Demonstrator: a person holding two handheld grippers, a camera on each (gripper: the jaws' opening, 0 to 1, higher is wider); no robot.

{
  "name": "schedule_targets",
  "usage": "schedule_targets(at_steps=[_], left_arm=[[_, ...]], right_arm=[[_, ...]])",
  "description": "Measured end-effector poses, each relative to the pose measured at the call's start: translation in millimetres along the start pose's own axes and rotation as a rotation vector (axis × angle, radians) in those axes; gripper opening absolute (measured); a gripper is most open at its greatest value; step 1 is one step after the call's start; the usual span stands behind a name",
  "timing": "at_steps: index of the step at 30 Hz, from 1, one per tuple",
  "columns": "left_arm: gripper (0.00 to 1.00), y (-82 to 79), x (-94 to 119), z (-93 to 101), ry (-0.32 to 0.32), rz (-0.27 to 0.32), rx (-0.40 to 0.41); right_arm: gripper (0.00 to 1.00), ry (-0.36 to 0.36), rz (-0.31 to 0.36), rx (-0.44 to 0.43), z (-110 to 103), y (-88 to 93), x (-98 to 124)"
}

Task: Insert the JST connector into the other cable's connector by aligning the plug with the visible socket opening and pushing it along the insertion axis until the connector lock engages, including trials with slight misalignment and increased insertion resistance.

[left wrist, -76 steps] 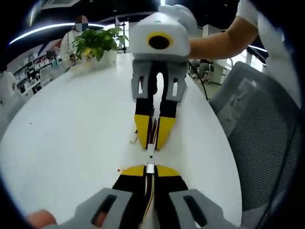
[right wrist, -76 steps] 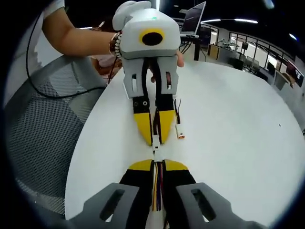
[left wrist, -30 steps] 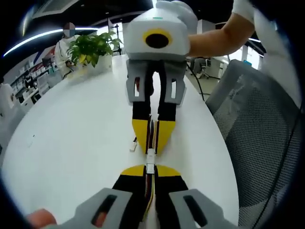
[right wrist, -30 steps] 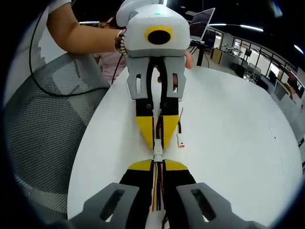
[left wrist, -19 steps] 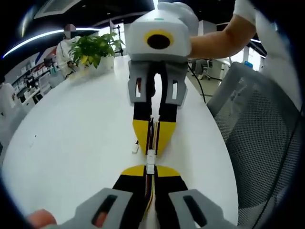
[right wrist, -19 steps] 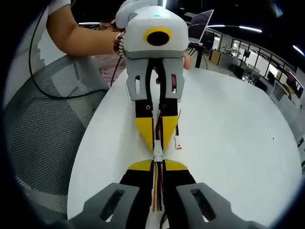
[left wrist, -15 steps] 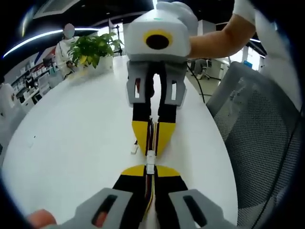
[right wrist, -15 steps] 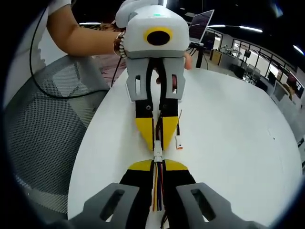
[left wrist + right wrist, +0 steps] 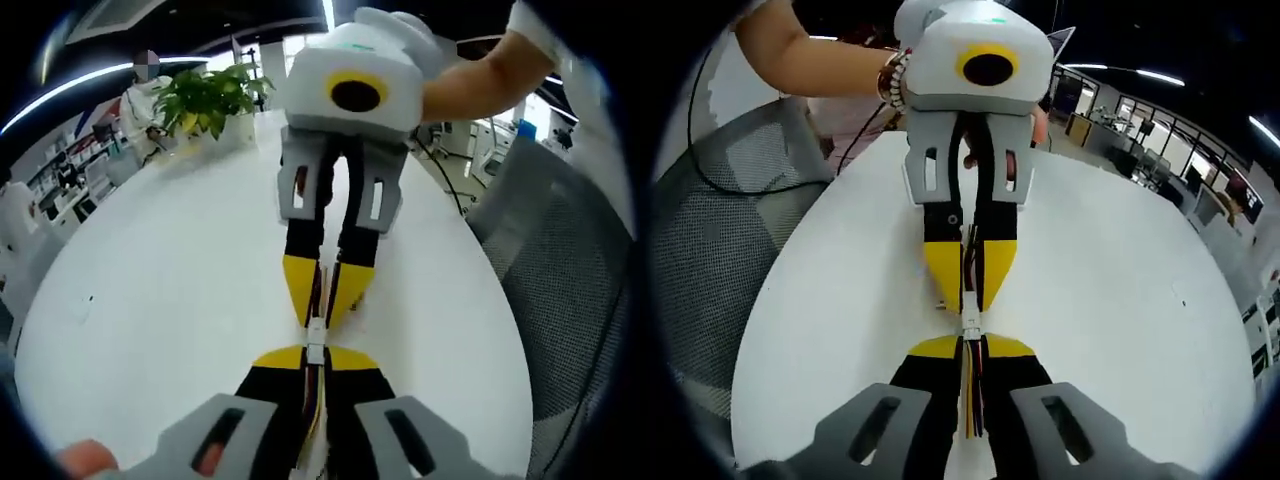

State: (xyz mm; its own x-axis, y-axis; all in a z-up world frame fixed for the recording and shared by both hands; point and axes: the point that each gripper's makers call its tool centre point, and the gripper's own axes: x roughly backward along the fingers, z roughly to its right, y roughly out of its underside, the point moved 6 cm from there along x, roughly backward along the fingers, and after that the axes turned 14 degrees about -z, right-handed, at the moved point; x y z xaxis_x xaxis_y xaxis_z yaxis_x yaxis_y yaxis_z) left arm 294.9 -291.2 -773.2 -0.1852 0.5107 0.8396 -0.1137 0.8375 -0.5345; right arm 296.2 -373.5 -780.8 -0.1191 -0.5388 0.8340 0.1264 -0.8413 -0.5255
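Two white JST connectors meet end to end between the facing yellow jaw tips, low in the left gripper view [image 9: 315, 333] and in the right gripper view [image 9: 968, 322]. I cannot tell if the lock is engaged. My left gripper [image 9: 315, 354] is shut on its connector, with thin wires running back between the jaws. It shows from the front in the right gripper view [image 9: 970, 298]. My right gripper [image 9: 968, 343] is shut on the other connector, with yellow, red and black wires trailing back. It comes down from the top in the left gripper view [image 9: 327, 306].
Everything hangs just over a round white table [image 9: 150, 280]. A potted plant [image 9: 205, 95] stands at its far edge. A grey mesh chair [image 9: 575, 300] stands beside the table, also seen in the right gripper view [image 9: 710, 220]. Bare forearms reach in behind each gripper.
The two grippers' tips have drawn closer, and the gap between the connectors has closed. Both views have tilted a little. The loose small connector seen beside the left gripper has gone from sight.
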Motion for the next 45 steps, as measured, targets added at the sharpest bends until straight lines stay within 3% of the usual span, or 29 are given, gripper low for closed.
schedule_targets(at_steps=[5,13,22,29,33,36,45], left_arm=[[0.0,5.2,-13.0,-13.3,-0.003,-0.036,0.009],[0.0,14.5,-25.9,-17.3,0.023,-0.064,0.025],[0.0,17.8,-24.7,-19.4,0.038,-0.057,0.063],[0.08,28.4,-14.0,-23.4,0.013,-0.09,0.093],[0.09,32.3,-5.4,-19.4,-0.007,-0.108,0.089],[0.09,32.8,5.2,-11.2,-0.017,-0.078,0.103],[0.09,41.5,3.2,16.8,0.006,-0.054,0.144]], right_arm=[[0.04,-0.009,-0.018,-0.019,17.2,6.5,-14.9],[0.05,-0.039,-0.027,-0.04,20.3,11.8,-29.0],[0.07,-0.048,-0.02,-0.096,25.0,15.3,-30.3],[0.08,-0.017,-0.004,-0.131,26.0,17.6,-12.2],[0.05,-0.006,0.002,-0.137,19.3,20.4,-2.0],[0.03,-0.008,0.012,-0.131,7.1,22.7,5.3],[0.04,-0.059,-0.002,-0.133,-27.6,27.2,-3.3]])
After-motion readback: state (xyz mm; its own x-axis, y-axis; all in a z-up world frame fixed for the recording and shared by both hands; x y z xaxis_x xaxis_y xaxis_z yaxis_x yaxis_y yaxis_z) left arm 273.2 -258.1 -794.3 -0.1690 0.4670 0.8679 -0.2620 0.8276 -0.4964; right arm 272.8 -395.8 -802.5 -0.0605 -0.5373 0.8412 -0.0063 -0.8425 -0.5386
